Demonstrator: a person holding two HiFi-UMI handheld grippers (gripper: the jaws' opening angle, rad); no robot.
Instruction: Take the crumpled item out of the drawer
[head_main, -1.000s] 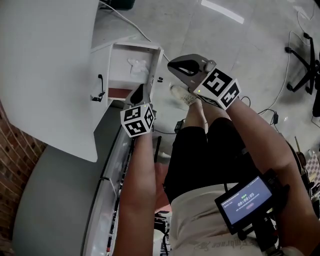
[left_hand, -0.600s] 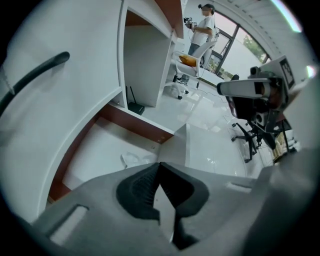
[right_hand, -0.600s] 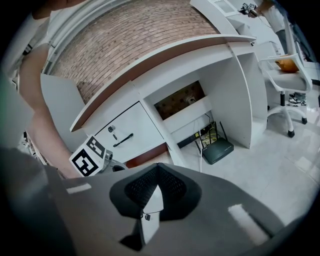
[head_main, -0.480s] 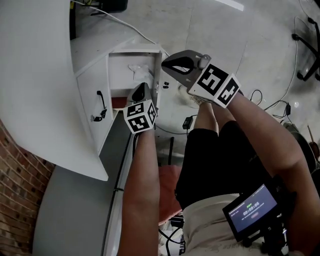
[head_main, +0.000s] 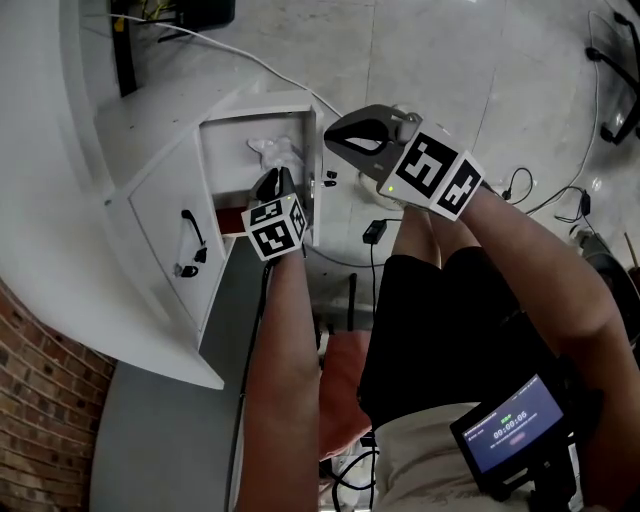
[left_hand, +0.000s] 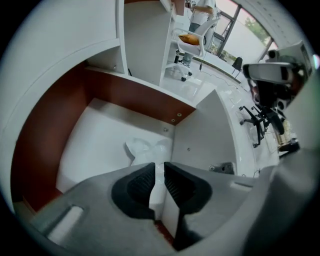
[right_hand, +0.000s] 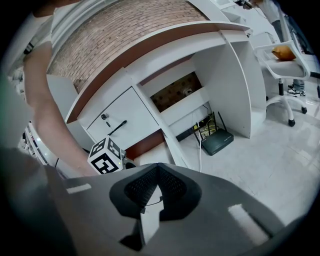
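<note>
Directly below the head camera, an open white drawer (head_main: 226, 150) with a black handle on its front panel juts from a white desk. A crumpled white wad of paper-like material (head_main: 276, 152) lies inside it, in the far corner where the white floor meets the side wall and the reddish-brown back edge.

The left gripper (head_main: 272, 186), grey with a black-and-white marker cube, reaches over the drawer's near edge. In the left gripper view its dark ribbed jaws are opening, with only a narrow slit between them. The left gripper (left_hand: 159, 168) pinches nothing; the crumpled wad (left_hand: 146, 149) shows just beyond the jaw tips and through the slit, with neither pad pressing on it.

The right gripper (head_main: 340, 132) hovers beside the drawer, above the pale floor. In the right gripper view its jaw tips meet, clenched and empty (right_hand: 158, 168).
</note>
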